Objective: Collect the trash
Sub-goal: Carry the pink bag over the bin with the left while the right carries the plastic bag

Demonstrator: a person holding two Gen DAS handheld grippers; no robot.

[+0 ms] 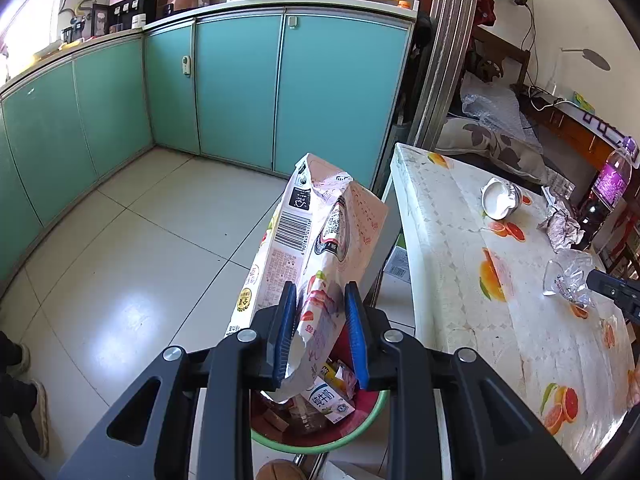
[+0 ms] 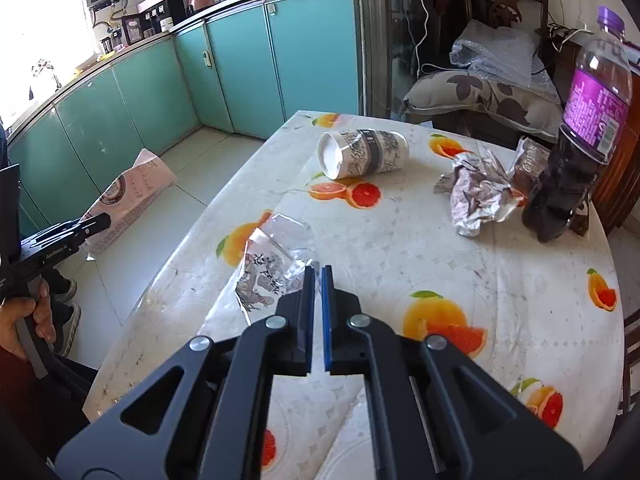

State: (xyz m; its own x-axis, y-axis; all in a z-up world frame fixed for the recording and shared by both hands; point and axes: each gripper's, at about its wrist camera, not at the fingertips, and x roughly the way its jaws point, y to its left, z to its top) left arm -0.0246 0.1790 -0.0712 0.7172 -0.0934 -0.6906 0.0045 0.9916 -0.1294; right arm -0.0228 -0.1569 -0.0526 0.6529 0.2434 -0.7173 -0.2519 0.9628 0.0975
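Observation:
My left gripper (image 1: 320,292) is shut on a pink and white snack bag (image 1: 320,232) and holds it over a red bin with a green rim (image 1: 360,430) on the floor beside the table; the bin holds a milk carton and wrappers. The bag also shows in the right wrist view (image 2: 132,196). My right gripper (image 2: 317,274) is shut on the edge of a clear plastic wrapper (image 2: 272,264) lying on the table. A tipped paper cup (image 2: 364,152), a crumpled foil wrapper (image 2: 476,196) and a dark drink bottle (image 2: 576,148) stand further back.
The table (image 2: 440,264) has a fruit-print cloth. Teal cabinets (image 1: 236,84) line the tiled floor. A person's shoes (image 1: 28,400) are at the left. A chair with a cushion and bubble wrap (image 2: 492,80) stands behind the table.

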